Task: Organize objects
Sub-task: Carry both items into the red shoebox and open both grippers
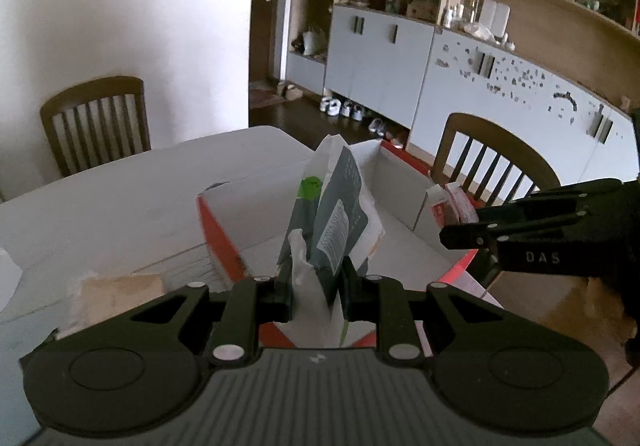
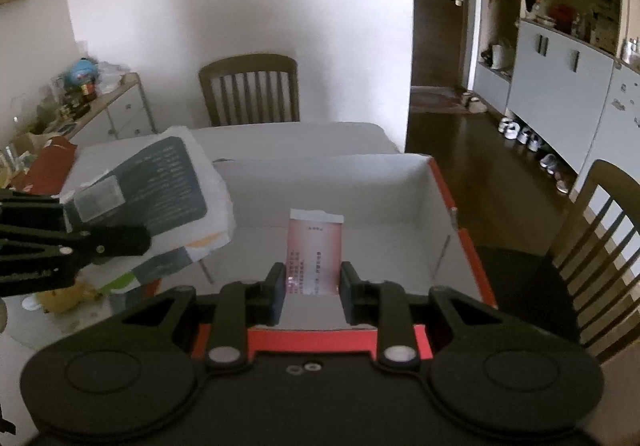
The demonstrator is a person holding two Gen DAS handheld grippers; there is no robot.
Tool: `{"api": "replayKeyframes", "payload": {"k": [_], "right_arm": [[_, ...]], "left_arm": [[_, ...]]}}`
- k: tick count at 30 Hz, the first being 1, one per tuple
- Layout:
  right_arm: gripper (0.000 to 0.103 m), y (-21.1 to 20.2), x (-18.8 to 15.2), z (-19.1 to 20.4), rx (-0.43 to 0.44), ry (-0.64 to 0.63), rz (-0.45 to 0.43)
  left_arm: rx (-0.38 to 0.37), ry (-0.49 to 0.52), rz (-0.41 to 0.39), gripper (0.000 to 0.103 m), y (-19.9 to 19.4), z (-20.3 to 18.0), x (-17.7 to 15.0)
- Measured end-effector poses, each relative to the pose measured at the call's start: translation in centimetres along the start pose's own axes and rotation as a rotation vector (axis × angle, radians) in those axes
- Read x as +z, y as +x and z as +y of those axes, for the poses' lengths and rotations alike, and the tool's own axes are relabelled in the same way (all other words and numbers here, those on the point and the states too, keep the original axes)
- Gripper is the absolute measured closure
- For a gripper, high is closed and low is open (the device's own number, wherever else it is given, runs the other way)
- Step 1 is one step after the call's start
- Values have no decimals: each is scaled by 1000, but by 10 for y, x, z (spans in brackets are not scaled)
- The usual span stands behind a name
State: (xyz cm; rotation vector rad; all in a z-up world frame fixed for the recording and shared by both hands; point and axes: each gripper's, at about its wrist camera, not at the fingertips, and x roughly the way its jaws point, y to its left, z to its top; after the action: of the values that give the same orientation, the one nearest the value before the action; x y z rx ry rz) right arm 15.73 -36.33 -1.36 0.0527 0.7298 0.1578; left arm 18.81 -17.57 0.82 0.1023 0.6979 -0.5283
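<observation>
I have the open red-and-white cardboard box (image 2: pixel 400 190) on the pale table (image 1: pixel 100 202), with a slatted wooden chair (image 2: pixel 249 88) behind the table and another (image 1: pixel 490 162) to the box's right. My left gripper (image 1: pixel 314 288) holds the dark-and-white plastic pouch (image 1: pixel 340 206) over the box's left side; my right gripper (image 2: pixel 312 288) holds the small pink paper packet (image 2: pixel 314 250) over its middle. Rows of shoes (image 2: pixel 524 138) lie on the floor under the grey cabinets (image 2: pixel 560 82) to the right.

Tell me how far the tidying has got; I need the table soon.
Nothing looks packed yet: the red-and-white box shows only bare floor. In hand: the left hand-held gripper is shut on a dark-and-white pouch, the right hand-held gripper on a pink packet, both at the box. Left: dropping both in.
</observation>
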Motion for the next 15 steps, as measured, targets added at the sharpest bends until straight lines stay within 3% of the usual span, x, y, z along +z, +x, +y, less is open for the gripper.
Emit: {"api": "replayKeyframes", "payload": {"k": [15], "right_arm": [[76, 60, -7, -51, -18, 90, 152]], "left_arm": [[32, 60, 224, 83, 107, -17, 13]]}}
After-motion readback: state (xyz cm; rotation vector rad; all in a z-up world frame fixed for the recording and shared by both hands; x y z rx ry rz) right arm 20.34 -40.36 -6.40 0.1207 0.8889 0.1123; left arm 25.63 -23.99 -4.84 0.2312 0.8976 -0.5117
